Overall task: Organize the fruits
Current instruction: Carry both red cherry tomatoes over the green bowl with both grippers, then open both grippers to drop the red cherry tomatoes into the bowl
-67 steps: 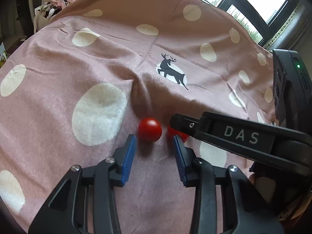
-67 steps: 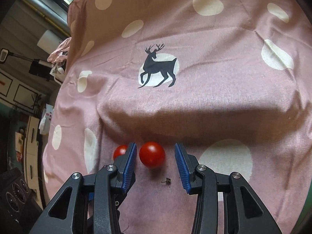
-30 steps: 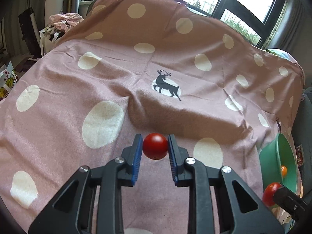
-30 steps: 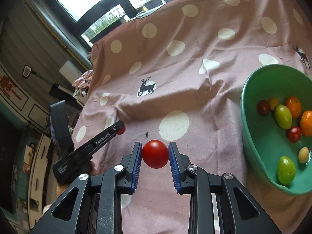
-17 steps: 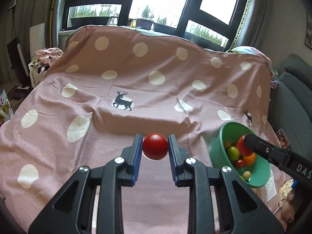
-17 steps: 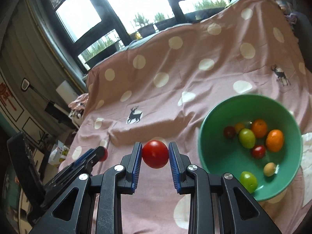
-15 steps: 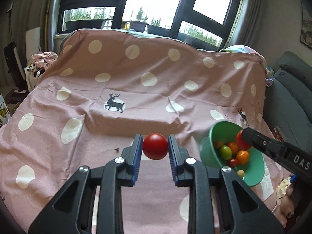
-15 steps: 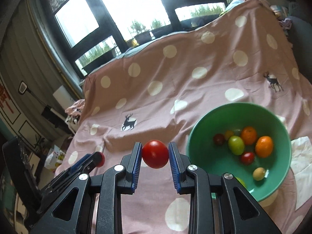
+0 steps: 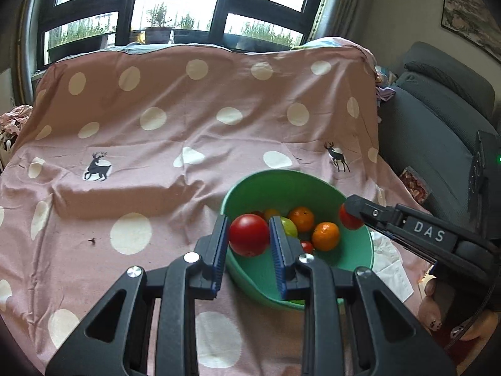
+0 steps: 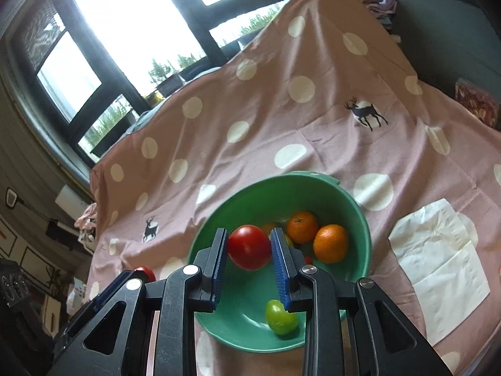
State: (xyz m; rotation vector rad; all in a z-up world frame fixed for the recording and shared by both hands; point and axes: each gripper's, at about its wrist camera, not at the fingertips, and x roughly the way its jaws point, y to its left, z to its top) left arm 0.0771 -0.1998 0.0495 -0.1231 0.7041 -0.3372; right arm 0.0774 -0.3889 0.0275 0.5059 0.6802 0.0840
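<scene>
Two red tomatoes are in the air at once, one pinched in each tool. Nearest in the left wrist view, the left gripper (image 9: pixel 249 235) squeezes its tomato (image 9: pixel 249 234) between blue pads, poised over the near rim of the green bowl (image 9: pixel 247 277). The right gripper (image 10: pixel 249 248) clamps its own tomato (image 10: pixel 249 247) the same way, hanging above the middle of the bowl (image 10: pixel 219 319); seen from the left, it reaches in over the bowl's right rim.

Inside the bowl lie two oranges (image 10: pixel 331 243), a green fruit (image 10: pixel 280 316) near the front wall, and a few smaller pieces partly hidden behind the pads. The bowl sits on a pink spotted cloth (image 9: pixel 156 131) toward its near right corner, just beside a white paper napkin (image 10: pixel 438 260). Farther back the cloth runs up to a dark-framed window.

The step in hand looks like the drop-off: both fruits carried to the bowl. Next, each tool probably needs lowering a little and its pads spreading so the tomatoes settle among the fruit rather than bounce out.
</scene>
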